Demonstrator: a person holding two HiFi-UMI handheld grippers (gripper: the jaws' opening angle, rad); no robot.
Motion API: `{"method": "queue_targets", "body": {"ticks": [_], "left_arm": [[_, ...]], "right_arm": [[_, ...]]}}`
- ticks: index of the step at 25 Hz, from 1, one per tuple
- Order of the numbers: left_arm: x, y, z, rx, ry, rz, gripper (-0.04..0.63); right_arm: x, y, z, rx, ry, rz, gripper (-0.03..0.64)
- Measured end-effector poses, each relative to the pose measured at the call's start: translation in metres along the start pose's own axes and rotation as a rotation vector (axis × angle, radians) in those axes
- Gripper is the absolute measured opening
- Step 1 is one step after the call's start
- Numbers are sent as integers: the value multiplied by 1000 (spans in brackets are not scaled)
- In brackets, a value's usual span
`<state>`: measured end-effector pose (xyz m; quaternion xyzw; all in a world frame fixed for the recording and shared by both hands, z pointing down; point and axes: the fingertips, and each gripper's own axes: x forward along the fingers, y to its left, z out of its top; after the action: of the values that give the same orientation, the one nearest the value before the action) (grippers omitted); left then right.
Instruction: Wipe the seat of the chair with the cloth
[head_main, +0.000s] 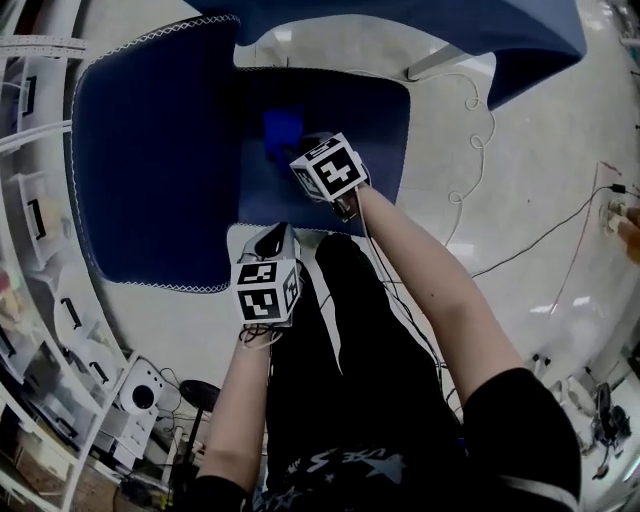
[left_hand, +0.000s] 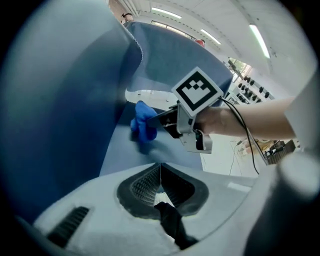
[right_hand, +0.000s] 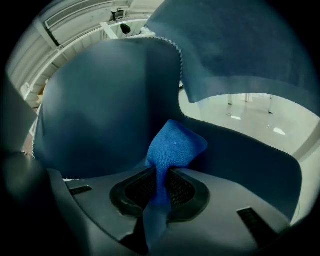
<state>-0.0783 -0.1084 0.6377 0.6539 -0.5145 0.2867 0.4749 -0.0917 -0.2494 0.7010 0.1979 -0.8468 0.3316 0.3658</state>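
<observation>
While the right gripper (right_hand: 159, 181) clamps it, blue cloth (right_hand: 175, 145), bunched, terry-textured.

white shelving (head_main: 22, 130) – cables (head_main: 540, 240) on pale floor (head_main: 545, 120)

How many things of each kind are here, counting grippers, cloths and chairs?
Grippers: 2, the left gripper and the right gripper
Cloth: 1
Chair: 1
Total: 4
</observation>
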Motion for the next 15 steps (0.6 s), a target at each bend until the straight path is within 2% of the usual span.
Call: {"method": "queue_targets", "body": {"ticks": [5,8,15], "left_arm": [[-1,12,-11,-14,-6,-22,21],[-4,23,-17,-7,3,-35,21],[-13,26,-33,70,45,-109,21]], "right_arm": [[36,43,-4,-134,77,62,57],[49,53,-13,-186,135,34,57],[43,34,-26,-88,128,-94,57]]}}
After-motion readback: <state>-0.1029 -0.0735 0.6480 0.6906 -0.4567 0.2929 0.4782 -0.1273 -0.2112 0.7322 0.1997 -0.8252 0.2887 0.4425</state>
